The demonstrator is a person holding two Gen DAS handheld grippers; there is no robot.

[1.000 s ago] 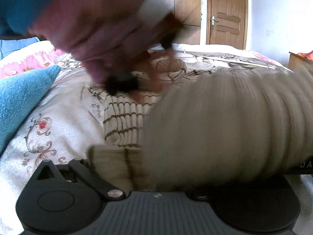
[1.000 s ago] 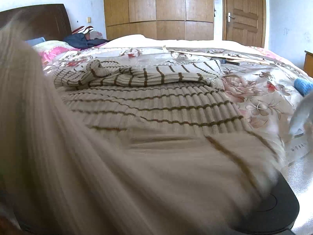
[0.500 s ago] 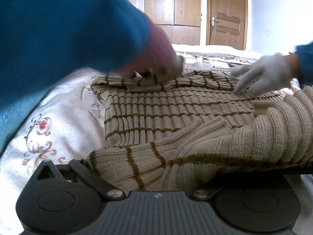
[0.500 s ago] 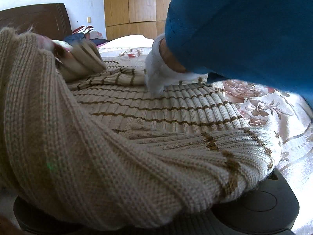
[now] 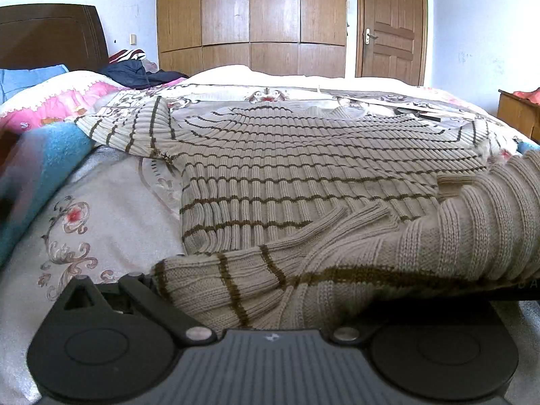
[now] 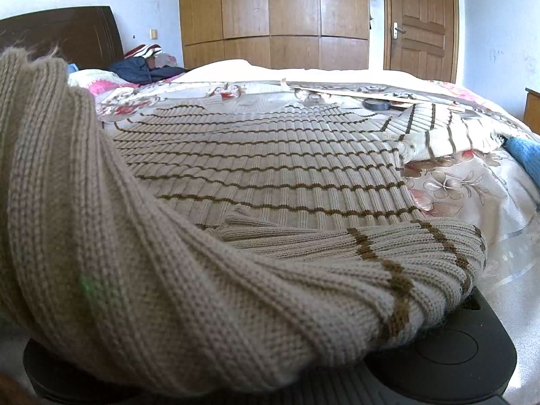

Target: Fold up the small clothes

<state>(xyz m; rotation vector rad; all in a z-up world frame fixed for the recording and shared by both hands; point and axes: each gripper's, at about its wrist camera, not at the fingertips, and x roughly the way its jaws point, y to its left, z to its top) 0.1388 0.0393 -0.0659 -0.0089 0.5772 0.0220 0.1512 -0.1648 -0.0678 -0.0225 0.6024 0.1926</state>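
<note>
A beige ribbed sweater [image 5: 303, 168] with thin brown stripes lies spread flat on the bed, both sleeves out to the sides; the right wrist view shows it too, sweater [image 6: 263, 168]. Its near hem [image 5: 270, 287] is draped over my left gripper, whose black base [image 5: 270, 364] rests low on the bed. The same hem [image 6: 202, 303] is heaped over my right gripper, of which only the black base [image 6: 438, 354] shows. The knit hides both pairs of fingers. A blurred blue sleeve [image 5: 40, 175] of a person is at the left edge.
A floral bedspread [image 5: 101, 222] covers the bed. A pink quilt [image 5: 50, 101] and dark clothes [image 5: 135, 71] lie by the headboard. A black round object [image 6: 376, 104] and a long strip lie beyond the sweater. Another blue sleeve [image 6: 523, 155] shows at the right; wardrobe and door stand behind.
A person's two hands, which were over the sweater's top, have drawn away to the sides. The bunched top and sleeves now lie spread flat. Both grippers stayed still under the hem.
</note>
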